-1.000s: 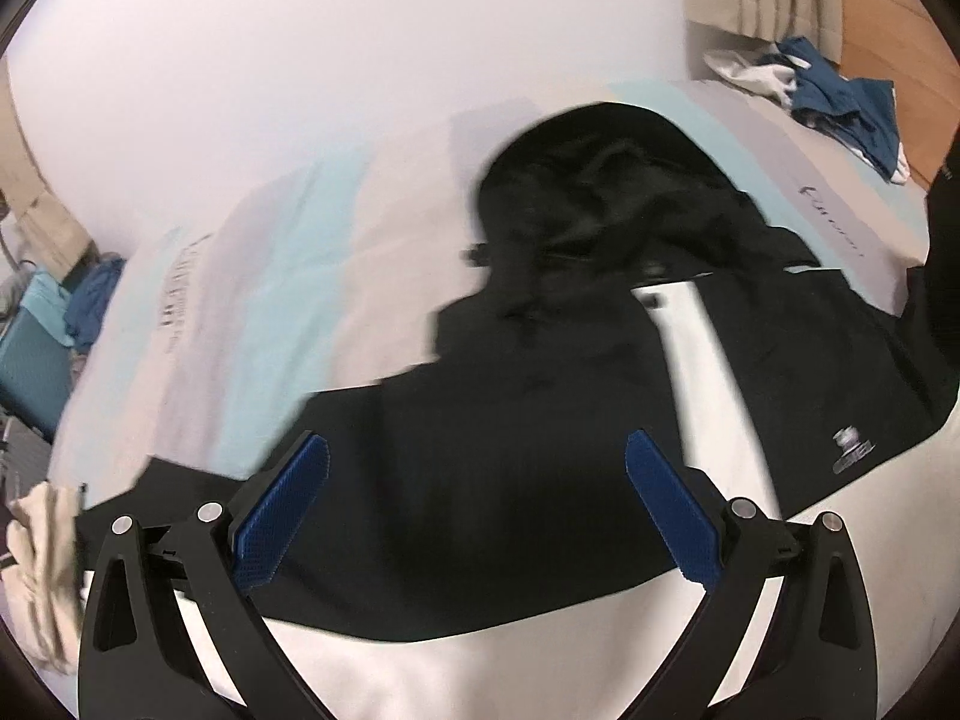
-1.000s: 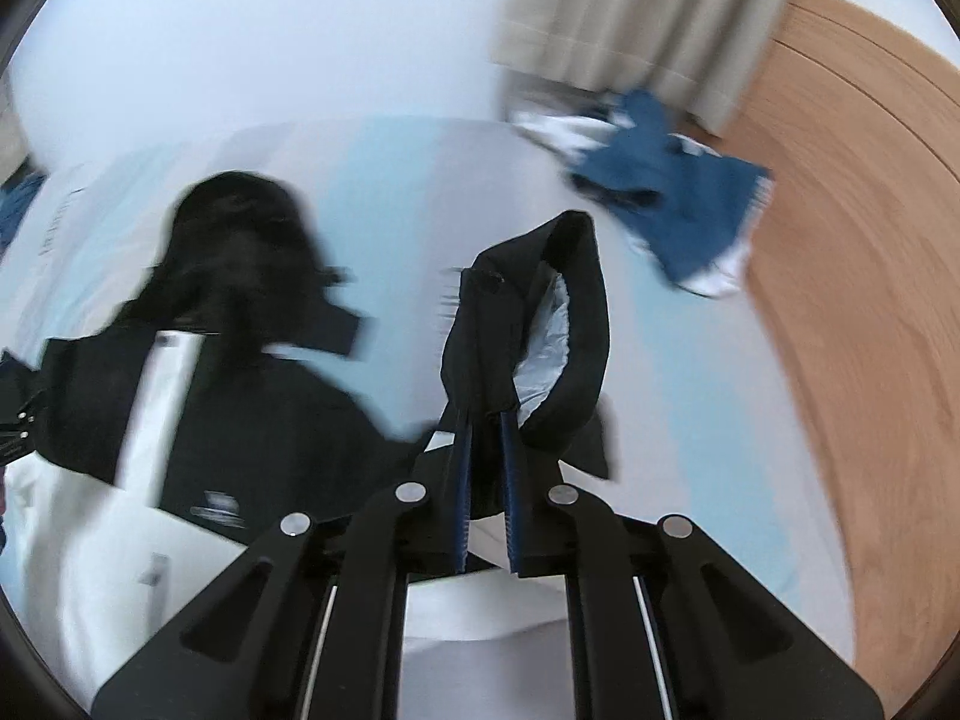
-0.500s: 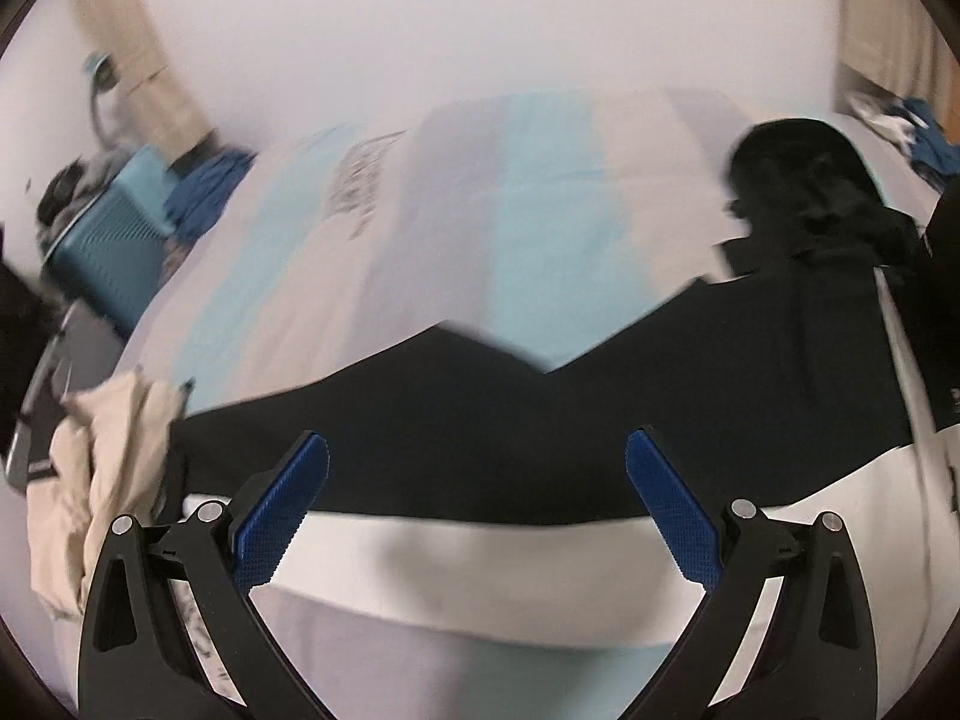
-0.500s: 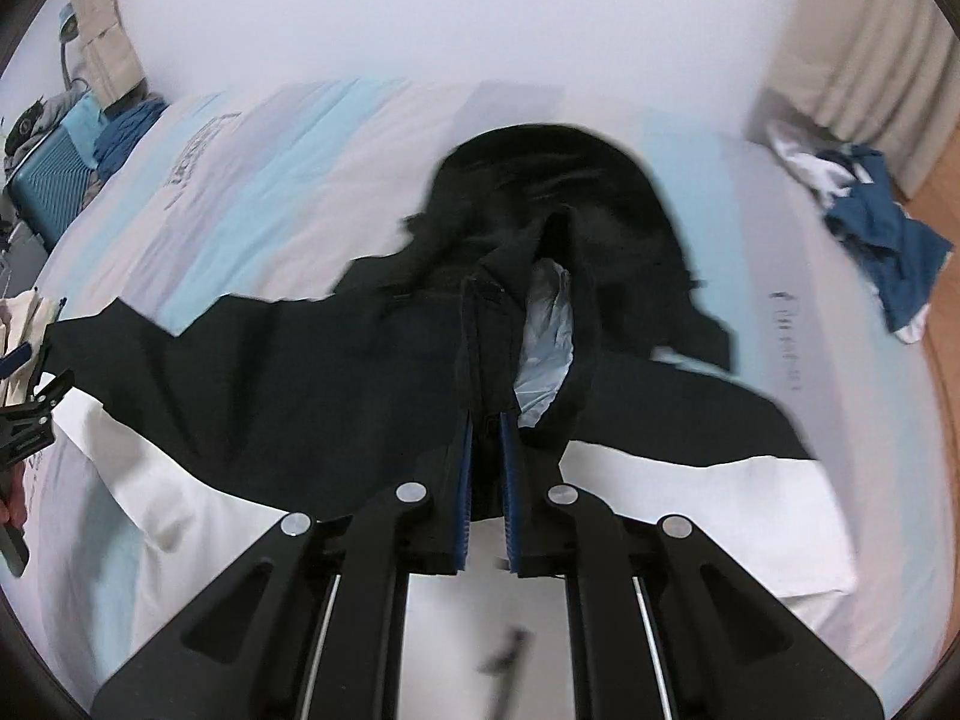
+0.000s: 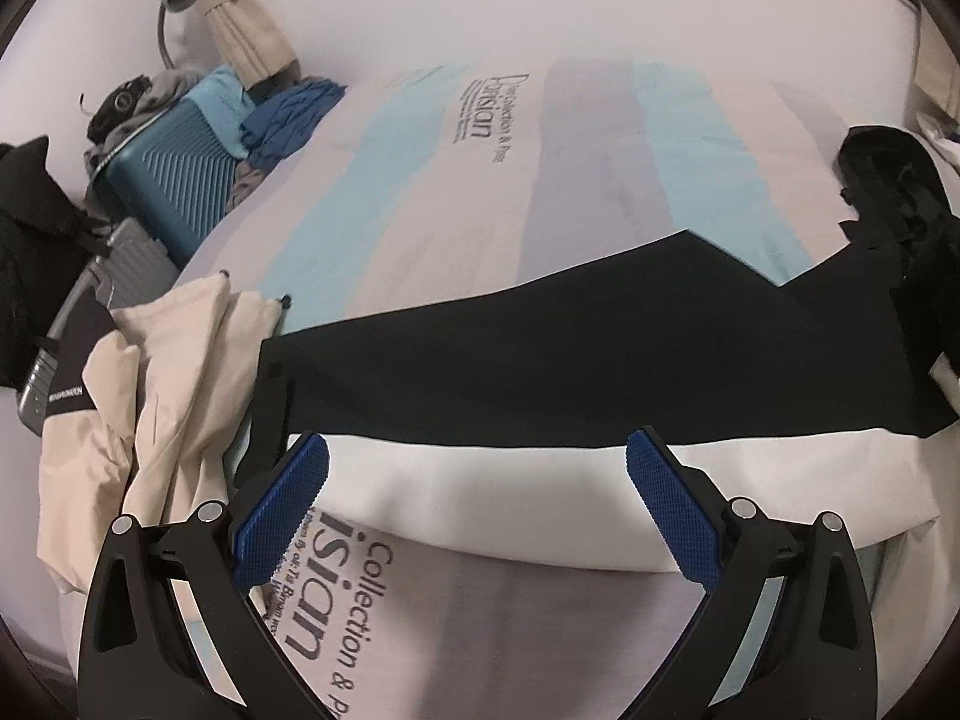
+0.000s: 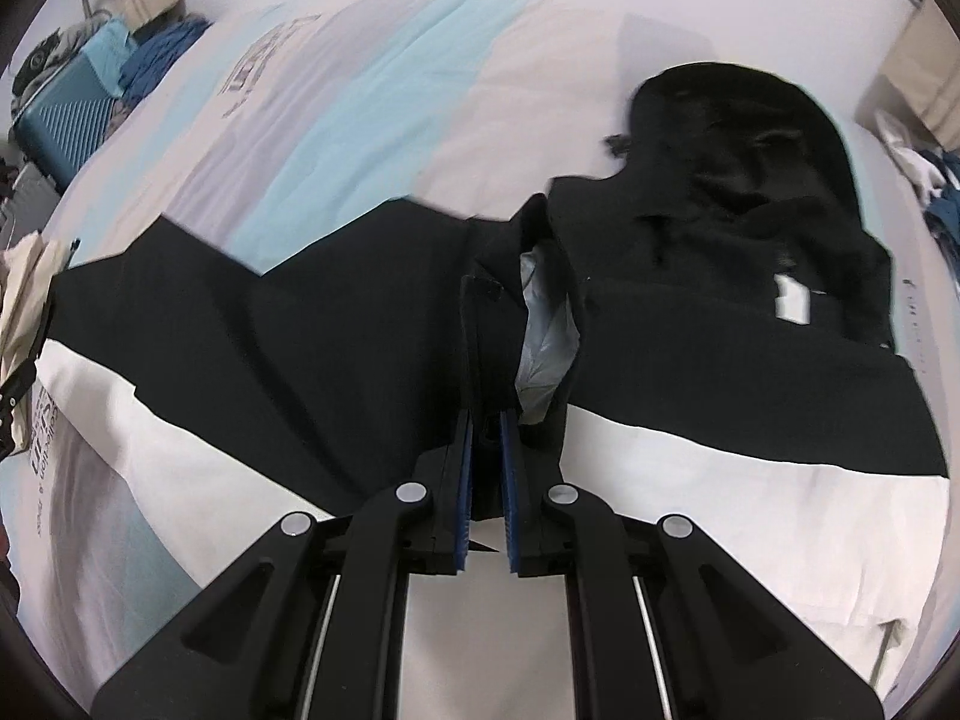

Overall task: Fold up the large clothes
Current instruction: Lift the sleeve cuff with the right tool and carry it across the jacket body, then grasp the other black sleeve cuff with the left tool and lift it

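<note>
A large black-and-white hooded jacket [image 5: 600, 360] lies spread across the striped bed [image 5: 600, 132]. My left gripper [image 5: 477, 501] is open and empty, just above the jacket's white lower band near its left sleeve end. My right gripper [image 6: 485, 474] is shut on the black sleeve cuff [image 6: 480, 360] and holds it over the jacket's body [image 6: 270, 330]. The cuff's pale lining [image 6: 543, 354] shows. The hood [image 6: 750, 150] lies at the far right.
A beige garment [image 5: 156, 420] lies bunched at the bed's left edge. A blue suitcase [image 5: 174, 180] and piled clothes stand beyond the bed on the left. Blue and white clothes [image 6: 936, 192] lie at the far right edge.
My right gripper has carried the sleeve from the right side of the bed inward over the jacket's body. My left gripper's view has swung left toward the left sleeve end.
</note>
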`<state>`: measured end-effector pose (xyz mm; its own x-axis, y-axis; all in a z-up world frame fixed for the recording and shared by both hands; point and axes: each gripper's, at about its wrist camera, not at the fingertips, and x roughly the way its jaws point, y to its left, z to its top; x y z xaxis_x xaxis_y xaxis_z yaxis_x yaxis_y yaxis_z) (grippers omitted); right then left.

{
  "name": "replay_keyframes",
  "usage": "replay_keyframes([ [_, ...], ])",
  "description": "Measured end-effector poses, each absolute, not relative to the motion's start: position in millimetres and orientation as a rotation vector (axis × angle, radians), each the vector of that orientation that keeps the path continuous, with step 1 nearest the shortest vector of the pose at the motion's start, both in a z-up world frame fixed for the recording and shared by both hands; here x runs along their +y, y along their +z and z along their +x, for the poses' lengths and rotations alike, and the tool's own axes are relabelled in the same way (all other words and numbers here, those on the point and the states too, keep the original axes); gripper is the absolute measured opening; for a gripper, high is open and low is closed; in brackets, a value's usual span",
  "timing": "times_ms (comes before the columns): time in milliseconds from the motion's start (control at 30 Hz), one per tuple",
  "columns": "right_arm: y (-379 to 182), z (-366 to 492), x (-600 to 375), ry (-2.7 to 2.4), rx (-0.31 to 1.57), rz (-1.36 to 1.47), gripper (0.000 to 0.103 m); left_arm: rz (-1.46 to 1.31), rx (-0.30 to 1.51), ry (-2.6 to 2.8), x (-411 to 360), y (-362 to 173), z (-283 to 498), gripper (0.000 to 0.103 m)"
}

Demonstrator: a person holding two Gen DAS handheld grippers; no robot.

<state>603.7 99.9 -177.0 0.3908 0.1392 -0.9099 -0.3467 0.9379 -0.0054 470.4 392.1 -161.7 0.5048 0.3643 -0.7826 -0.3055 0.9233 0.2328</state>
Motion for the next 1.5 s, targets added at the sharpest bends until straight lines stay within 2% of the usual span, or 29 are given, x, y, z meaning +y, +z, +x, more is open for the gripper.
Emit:
replay_keyframes([
  [133,-193,599,112,0.349,1.157,-0.210,0.011,0.078,0.958,0.404,402,-167,466,0.097],
  [200,-197,599,111,0.388,1.167,-0.164,0.020,0.082,0.963,0.410,408,-171,465,0.097],
  [400,-201,603,92,0.529,1.196,0.064,0.034,0.020,0.983,0.450,435,-181,455,0.097],
  [533,-199,602,98,0.580,1.201,0.097,0.034,-0.012,0.993,0.478,448,-188,446,0.097],
  [833,-205,584,142,0.674,1.208,-0.017,0.035,-0.112,0.974,0.529,476,-187,421,0.097],
  [867,-203,579,148,0.693,1.207,-0.030,0.036,-0.129,0.969,0.537,480,-186,417,0.097],
  [900,-199,574,151,0.711,1.195,-0.036,0.043,-0.146,0.966,0.546,487,-186,413,0.097],
  [1000,-177,559,148,0.750,1.133,-0.026,0.055,-0.178,0.971,0.563,500,-189,405,0.097],
  [1200,-152,558,112,0.667,1.061,-0.052,0.056,-0.236,0.981,0.579,522,-202,407,0.097],
  [1500,-171,576,77,0.592,1.098,-0.035,0.056,-0.320,1.025,0.582,541,-233,447,0.097],
])
